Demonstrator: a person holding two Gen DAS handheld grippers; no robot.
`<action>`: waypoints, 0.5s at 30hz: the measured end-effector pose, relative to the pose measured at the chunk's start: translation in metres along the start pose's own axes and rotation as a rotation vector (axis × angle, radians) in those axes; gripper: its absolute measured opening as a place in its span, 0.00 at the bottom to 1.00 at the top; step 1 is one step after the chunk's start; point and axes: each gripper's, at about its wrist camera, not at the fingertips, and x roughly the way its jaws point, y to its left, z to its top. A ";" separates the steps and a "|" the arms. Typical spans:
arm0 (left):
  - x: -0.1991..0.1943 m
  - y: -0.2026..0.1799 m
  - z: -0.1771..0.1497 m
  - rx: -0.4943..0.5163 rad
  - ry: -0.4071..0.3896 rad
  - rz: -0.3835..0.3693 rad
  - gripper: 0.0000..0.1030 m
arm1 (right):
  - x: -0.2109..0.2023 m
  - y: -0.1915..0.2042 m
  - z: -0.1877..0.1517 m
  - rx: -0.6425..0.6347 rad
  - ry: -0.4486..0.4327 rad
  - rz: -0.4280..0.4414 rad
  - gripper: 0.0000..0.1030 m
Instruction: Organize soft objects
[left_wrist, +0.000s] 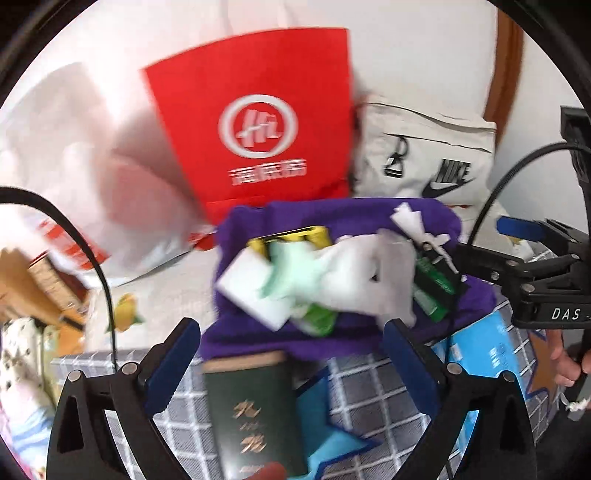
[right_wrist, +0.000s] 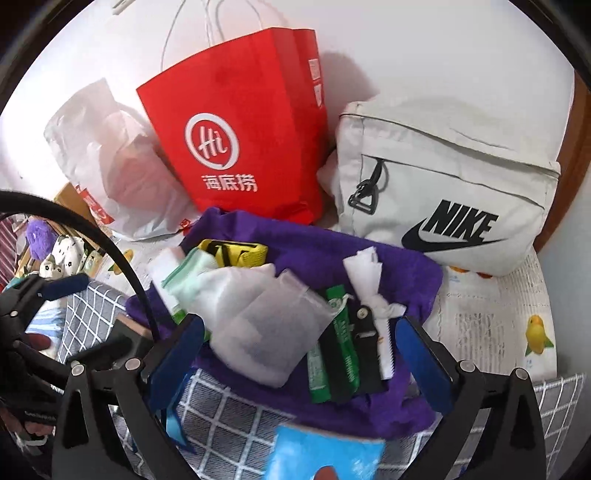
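A purple cloth (left_wrist: 332, 218) (right_wrist: 332, 243) lies on the surface with small items piled on it: a white mesh pouch (right_wrist: 266, 314) (left_wrist: 362, 280), a white sponge block (left_wrist: 251, 291), a mint cloth (right_wrist: 195, 273), green sachets (right_wrist: 332, 354), a yellow pack (right_wrist: 236, 254) and a knotted tissue (right_wrist: 365, 280). My left gripper (left_wrist: 291, 347) is open just in front of the pile. My right gripper (right_wrist: 303, 343) is open, its fingers on either side of the pouch and sachets, touching nothing; it also shows in the left wrist view (left_wrist: 517, 236).
A red paper bag (right_wrist: 240, 122) (left_wrist: 258, 122), a white Nike bag (right_wrist: 443, 184) (left_wrist: 424, 155) and a clear plastic bag (right_wrist: 110, 155) stand behind the cloth by the wall. A dark green box (left_wrist: 251, 413) and a blue packet (right_wrist: 325, 454) lie on checked fabric (right_wrist: 229, 413) near me.
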 end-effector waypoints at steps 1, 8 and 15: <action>-0.006 0.004 -0.004 -0.012 -0.005 0.002 0.97 | -0.002 0.004 -0.003 0.004 0.007 -0.013 0.99; -0.049 0.021 -0.044 -0.106 -0.049 -0.065 0.97 | -0.045 0.026 -0.035 0.030 -0.014 -0.070 0.99; -0.090 0.014 -0.081 -0.136 -0.077 -0.135 0.97 | -0.105 0.046 -0.081 0.040 -0.067 -0.117 0.99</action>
